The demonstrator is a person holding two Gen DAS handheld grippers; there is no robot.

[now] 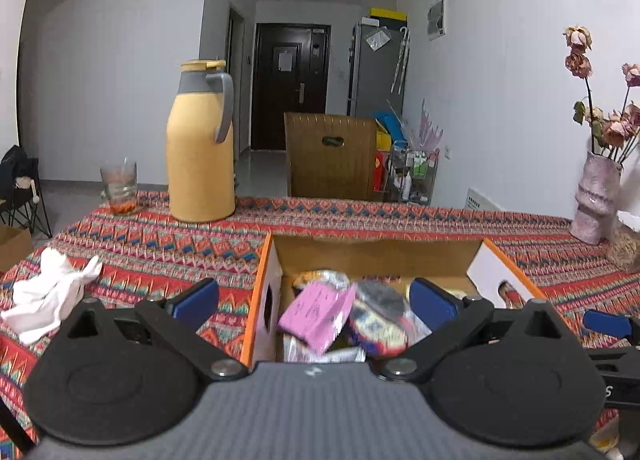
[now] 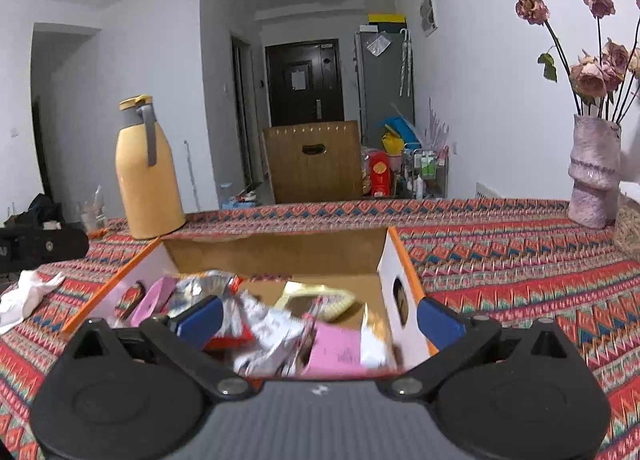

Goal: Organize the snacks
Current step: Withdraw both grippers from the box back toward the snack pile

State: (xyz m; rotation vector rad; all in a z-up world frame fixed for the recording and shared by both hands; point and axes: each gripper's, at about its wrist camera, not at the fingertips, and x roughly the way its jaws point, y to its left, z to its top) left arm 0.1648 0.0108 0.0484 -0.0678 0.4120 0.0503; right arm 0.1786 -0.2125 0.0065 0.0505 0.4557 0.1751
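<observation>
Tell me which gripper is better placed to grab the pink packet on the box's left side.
Probably left: the left gripper is open with that pink packet between its fingers. The right gripper sits toward the box right wall.

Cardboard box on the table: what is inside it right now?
The box holds a loose pile of snacks: a pink packet, silver wrappers and a yellow packet. The box floor shows bare at the back; whatever lies under the pile is covered.
</observation>
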